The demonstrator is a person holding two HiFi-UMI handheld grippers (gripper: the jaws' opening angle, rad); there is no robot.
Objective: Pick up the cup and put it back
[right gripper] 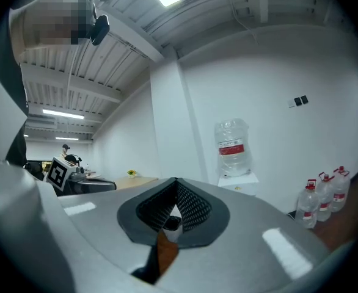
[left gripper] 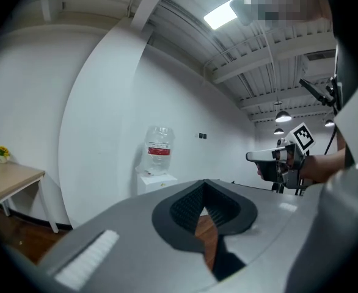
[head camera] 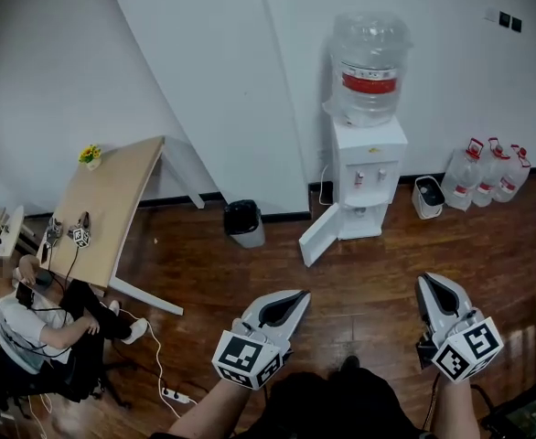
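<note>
With the left gripper (head camera: 289,300) and right gripper (head camera: 434,288) both closed on nothing and no cup visible anywhere, best approach the water dispenser (head camera: 367,176) at twelve o'clock, probably the cup's place, parting the jaws before reaching.

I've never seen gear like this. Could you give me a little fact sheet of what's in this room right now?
Place: room with wooden floor
Left gripper: fingers together, holding nothing
Right gripper: fingers together, holding nothing
Against wall: water dispenser, spare water jugs, black bin
Left side: wooden table, seated person
Cup: none visible
</note>
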